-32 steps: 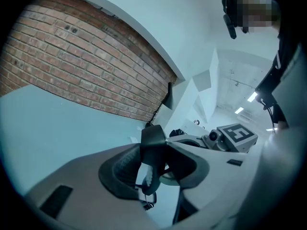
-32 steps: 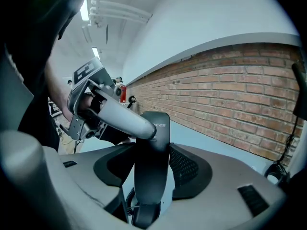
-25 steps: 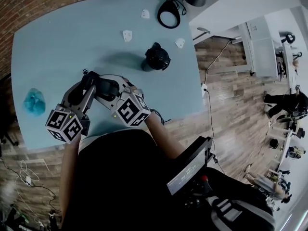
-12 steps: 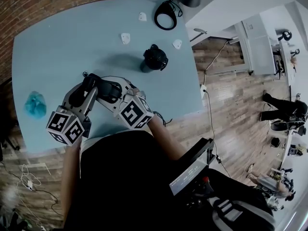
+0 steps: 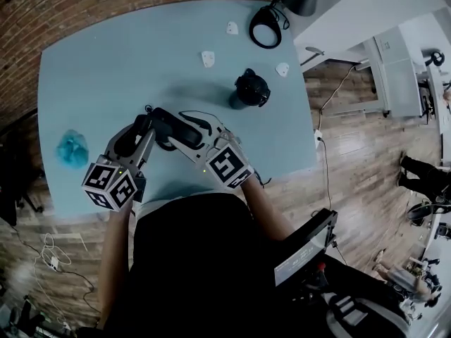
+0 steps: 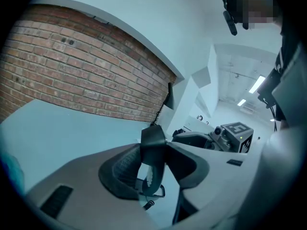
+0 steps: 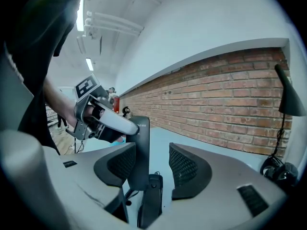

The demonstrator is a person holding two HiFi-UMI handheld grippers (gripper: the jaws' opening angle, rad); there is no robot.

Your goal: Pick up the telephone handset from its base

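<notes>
The black telephone handset (image 5: 175, 127) is at the table's front middle, between both grippers, with a thin black cord (image 5: 199, 116) trailing from it. My left gripper (image 5: 150, 127) comes in from the left and is shut on one end of the handset (image 6: 154, 145); both pads touch it. My right gripper (image 5: 190, 138) comes in from the right. In the right gripper view the handset (image 7: 140, 147) stands against the left pad, with a clear gap to the other pad. A second black piece (image 7: 151, 200) shows below it; I cannot tell whether it is the base.
A round black object (image 5: 251, 89) stands on the blue table (image 5: 106, 69) behind the grippers. Three small white pieces (image 5: 207, 58) and a black cable ring (image 5: 266, 28) lie farther back. A crumpled blue thing (image 5: 72, 146) is at the left. A brick wall runs along the far edge.
The head view has shifted, so everything sits further right in the picture. Both grippers stay at the handset; the right one has edged slightly rightward.
</notes>
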